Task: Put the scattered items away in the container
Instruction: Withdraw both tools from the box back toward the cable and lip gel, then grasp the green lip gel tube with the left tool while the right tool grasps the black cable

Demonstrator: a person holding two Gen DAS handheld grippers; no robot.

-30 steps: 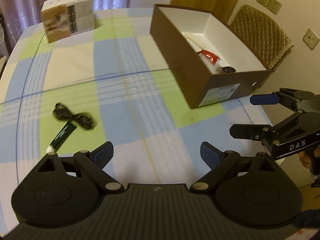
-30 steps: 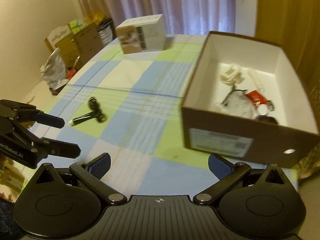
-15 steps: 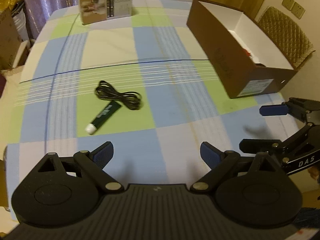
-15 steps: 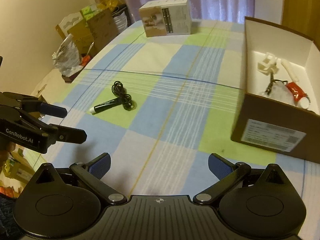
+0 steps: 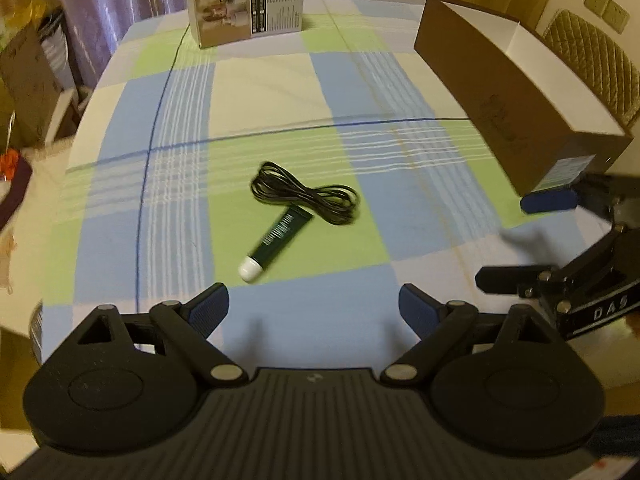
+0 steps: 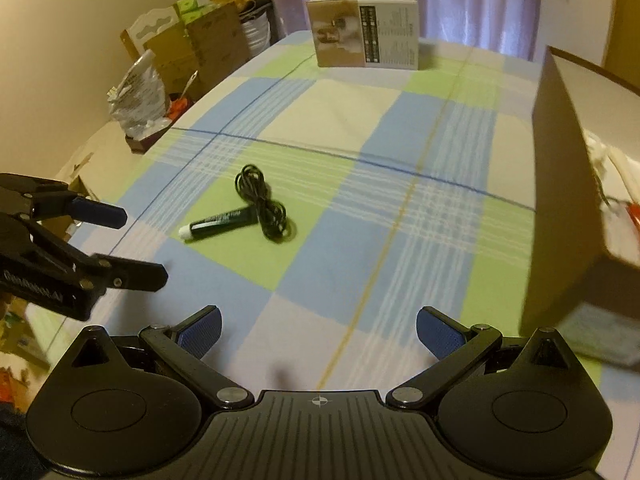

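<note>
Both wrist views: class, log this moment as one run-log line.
left gripper: open, empty | right gripper: open, empty | green tube, black cable: touching, on tablecloth | brown box: right, open

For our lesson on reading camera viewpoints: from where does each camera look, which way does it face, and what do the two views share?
Left wrist view: sits on the left claw, facing forward over the checked tablecloth; its open blue fingers show below, the right claw at the right edge.
Right wrist view: sits on the right claw, facing the same table; the left claw shows at the left edge.
Shared: black cable, green tube, brown container, printed box.
</note>
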